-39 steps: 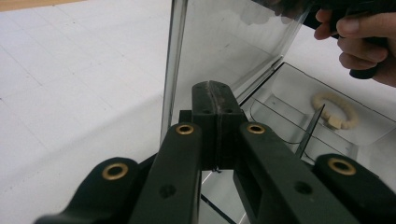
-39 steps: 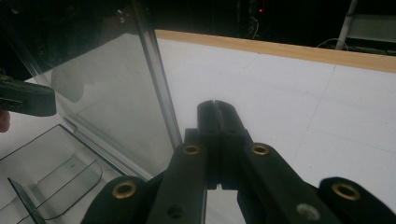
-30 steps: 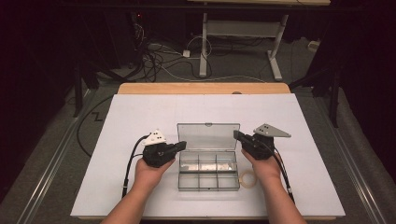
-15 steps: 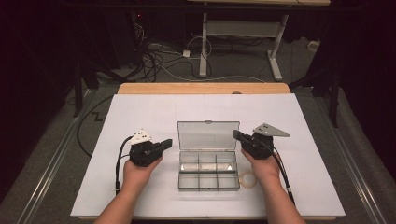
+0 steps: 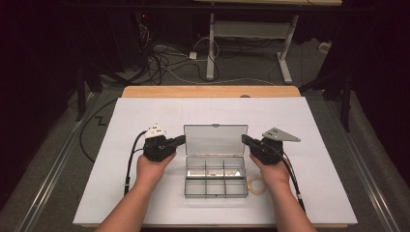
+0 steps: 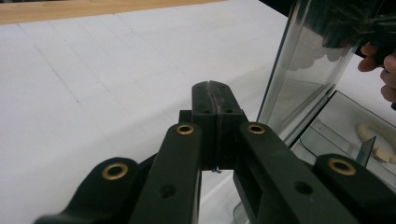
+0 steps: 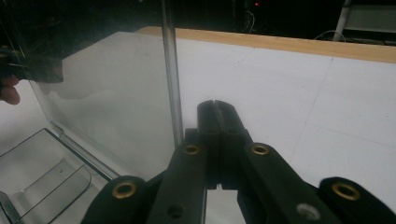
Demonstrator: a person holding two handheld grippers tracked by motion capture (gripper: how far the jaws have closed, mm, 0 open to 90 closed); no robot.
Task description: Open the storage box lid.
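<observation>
On the white-covered counter point(image 5: 145, 203), the left claw point(image 5: 180, 140) has its black jaws pressed together on nothing, its tip just beside the left edge of the raised lid of the clear plastic compartment box point(image 5: 215, 169). The box sits open at the counter's middle. A pale tape ring point(image 5: 256, 184) lies just beside its right wall. The right claw point(image 5: 245, 140), also pressed together and empty, points at the lid's right edge.

Compartment box point(image 5: 215, 169): clear, glossy plastic with a smooth upright lid; worktop point(image 5: 145, 116): matt white sheet over a pale wood edge; fingers point(image 6: 217, 107): matt black plastic; brass-coloured rivets.
</observation>
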